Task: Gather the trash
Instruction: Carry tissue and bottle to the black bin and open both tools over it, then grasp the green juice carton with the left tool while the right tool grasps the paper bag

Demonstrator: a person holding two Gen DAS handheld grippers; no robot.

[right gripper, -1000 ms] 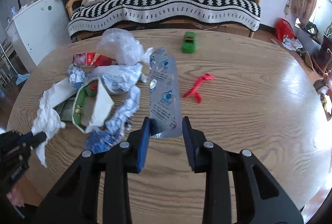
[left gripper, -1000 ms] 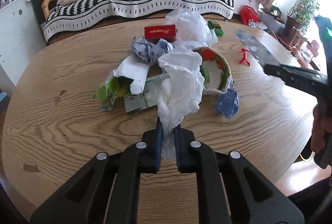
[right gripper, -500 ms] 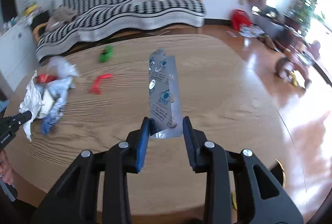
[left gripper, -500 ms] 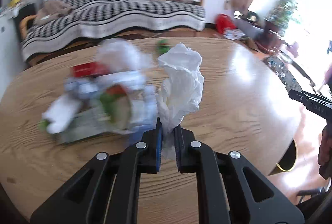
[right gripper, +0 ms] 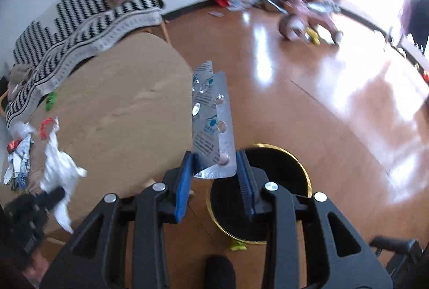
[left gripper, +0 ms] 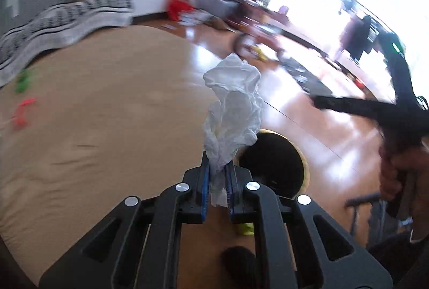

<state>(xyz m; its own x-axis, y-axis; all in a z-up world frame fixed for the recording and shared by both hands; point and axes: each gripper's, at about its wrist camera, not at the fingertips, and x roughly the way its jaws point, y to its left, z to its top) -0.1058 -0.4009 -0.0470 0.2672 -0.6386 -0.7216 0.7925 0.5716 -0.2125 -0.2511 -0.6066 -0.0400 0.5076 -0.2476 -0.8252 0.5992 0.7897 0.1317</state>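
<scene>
You've got the round black bin (right gripper: 258,192) below both loads, so centre each gripper over its mouth before letting go, because the crumpled white tissue (left gripper: 233,112) will drift and the blister pack (right gripper: 213,125) could clip the gold rim. Your left gripper (left gripper: 217,195) is pinching the tissue's tail tight with the rest standing above the jaws. Your right gripper (right gripper: 215,181) clamps the foil pack's lower end, the strip upright between the blue pads.
</scene>
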